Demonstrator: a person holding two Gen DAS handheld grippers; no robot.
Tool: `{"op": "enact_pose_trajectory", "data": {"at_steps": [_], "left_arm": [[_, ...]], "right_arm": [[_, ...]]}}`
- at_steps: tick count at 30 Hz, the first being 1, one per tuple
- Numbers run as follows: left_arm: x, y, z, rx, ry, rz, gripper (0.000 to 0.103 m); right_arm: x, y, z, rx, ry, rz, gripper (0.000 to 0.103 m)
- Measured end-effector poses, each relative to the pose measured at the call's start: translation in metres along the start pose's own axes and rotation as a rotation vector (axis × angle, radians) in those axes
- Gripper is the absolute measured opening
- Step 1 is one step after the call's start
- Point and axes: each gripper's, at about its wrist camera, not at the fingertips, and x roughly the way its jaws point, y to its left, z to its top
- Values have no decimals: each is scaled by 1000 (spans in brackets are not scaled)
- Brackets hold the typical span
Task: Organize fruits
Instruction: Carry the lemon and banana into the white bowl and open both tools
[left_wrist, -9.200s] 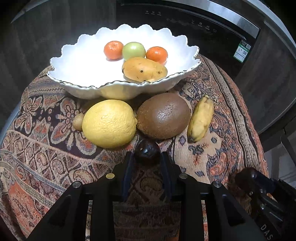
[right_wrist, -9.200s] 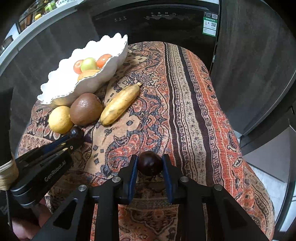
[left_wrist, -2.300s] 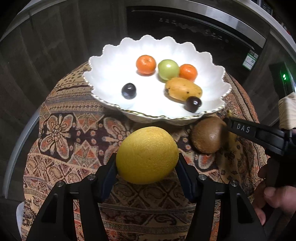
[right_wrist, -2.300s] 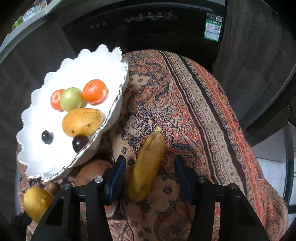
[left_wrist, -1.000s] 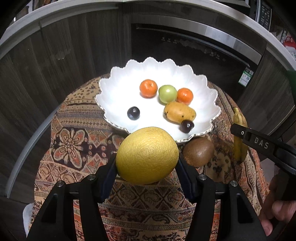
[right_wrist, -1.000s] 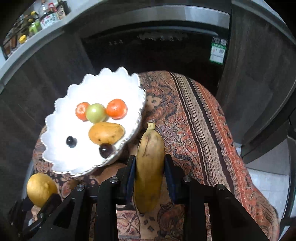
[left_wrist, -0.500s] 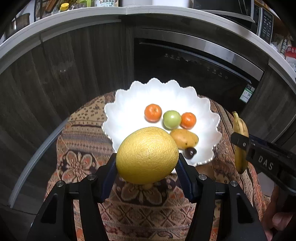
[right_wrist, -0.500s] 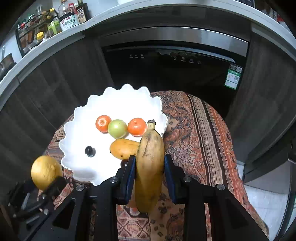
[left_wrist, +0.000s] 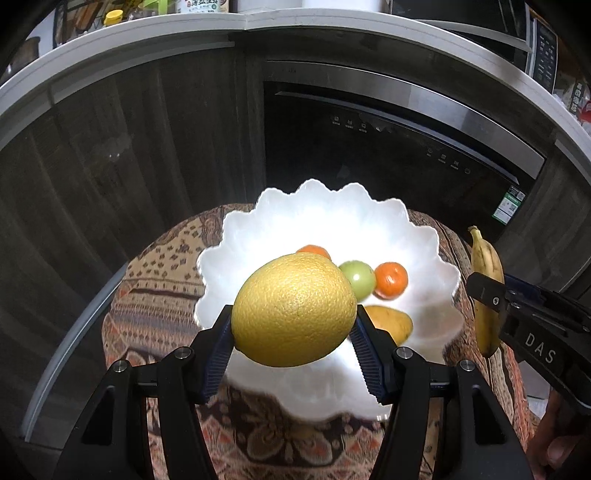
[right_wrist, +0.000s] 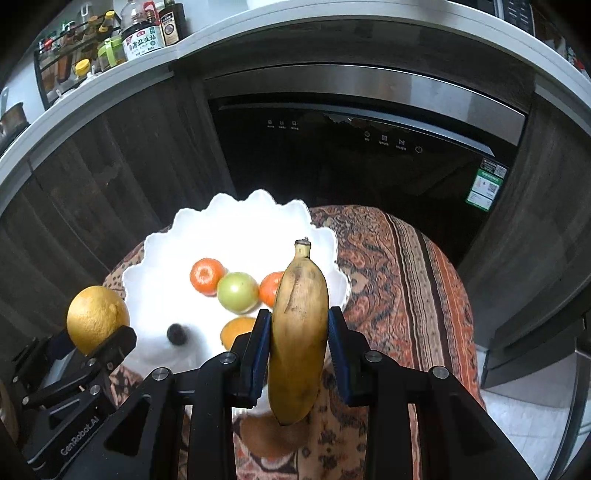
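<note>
Patterned cloth (right_wrist: 406, 266) bearing bowl (left_wrist: 424, 236): two oranges (right_wrist: 207, 275), green fruit (right_wrist: 238, 291), mango (left_wrist: 391, 323) and dark fruit (right_wrist: 176, 333) lying inside; left gripper (left_wrist: 293, 343) clamping lemon (left_wrist: 293, 310), right gripper (right_wrist: 299, 341) clamping banana (right_wrist: 299, 332), both hanging above bowl, awaiting placing; brown fruit (right_wrist: 269, 437) lying beside bowl.

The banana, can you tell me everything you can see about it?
The banana is short and plump, with dull yellow skin marked by brown streaks and specks. Its dark stub of a stem points up and away. It is lifted off the patterned cloth, and the right gripper is shut on its middle, blue pads pressing both sides. Behind it sits the white scalloped bowl.
</note>
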Motion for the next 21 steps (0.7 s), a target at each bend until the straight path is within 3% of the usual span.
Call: {"op": "enact_pose_trajectory", "data": {"at_steps": [7, 19, 21], "left_arm": [[26, 4, 14, -3, 19, 6, 60], [54, 1, 9, -3, 80, -29, 62], [49, 0, 10, 6, 53, -16, 75]], "right_arm": [[24, 0, 14, -8, 18, -3, 32], [50, -2, 15, -28, 53, -9, 32], [46, -2, 15, -35, 33, -17, 34]]}}
